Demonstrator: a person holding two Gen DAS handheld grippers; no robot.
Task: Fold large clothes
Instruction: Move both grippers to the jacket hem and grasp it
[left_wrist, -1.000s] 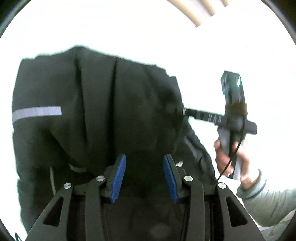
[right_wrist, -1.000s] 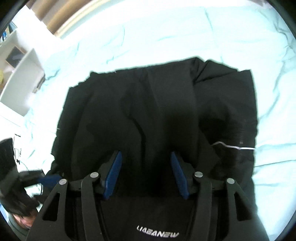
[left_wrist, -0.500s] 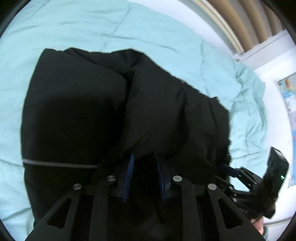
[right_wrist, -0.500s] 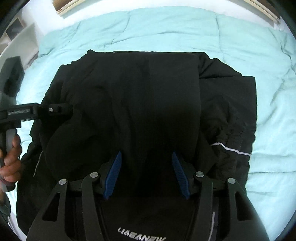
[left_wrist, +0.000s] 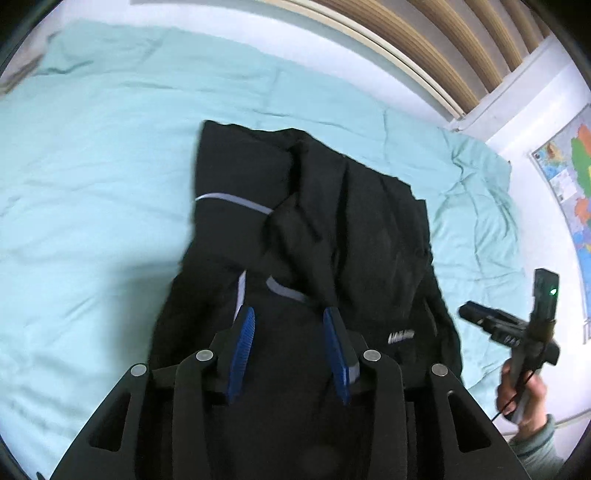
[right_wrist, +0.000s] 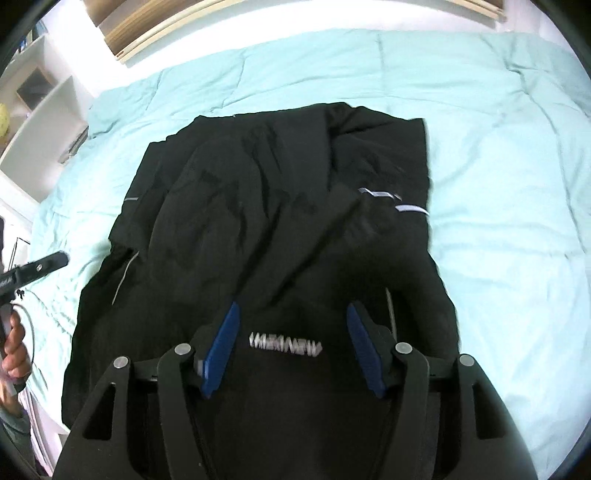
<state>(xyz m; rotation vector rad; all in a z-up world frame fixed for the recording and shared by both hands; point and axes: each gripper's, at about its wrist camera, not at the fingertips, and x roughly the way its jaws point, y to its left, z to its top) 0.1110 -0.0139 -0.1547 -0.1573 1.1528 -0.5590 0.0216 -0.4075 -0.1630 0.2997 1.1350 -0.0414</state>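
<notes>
Black jacket (left_wrist: 317, 236) lies crumpled, roughly folded in on itself, mid-bed on the pale teal duvet (left_wrist: 92, 177), grey reflective stripes (left_wrist: 236, 201) showing on the sleeve and a white logo (right_wrist: 285, 344) near the hem edge closest to the cameras. Left gripper (left_wrist: 290, 321) hangs above the near part of the jacket, blue pads parted with only fabric below them, nothing pinched; its jaws have just been opening after a brief squeeze, no cloth between them now. Right gripper (right_wrist: 293, 314) hangs over the logo area, blue pads spread wider, not pressing on anything; its jaws have just been opening too, and the jacket sits beneath the gap, not in it. In the left wrist view the right gripper (left_wrist: 476, 317) sits off the jacket's right edge over bare duvet, held by a hand (left_wrist: 524, 398) with a grey-green cuff, green light on the handle. In the right wrist view the left gripper's finger (right_wrist: 44, 264) pokes in from the left edge, clear of the jacket, hand (right_wrist: 14, 347) below it. Surroundings: wooden slatted headboard (left_wrist: 443, 44) along the far side, colourful wall map (left_wrist: 569, 192) to the right, white shelving (right_wrist: 44, 122) with a yellow item (right_wrist: 3, 122) to the left. Nothing blocks the jacket; the gripper frames themselves hide its near hem in both views, with some motion blur
</notes>
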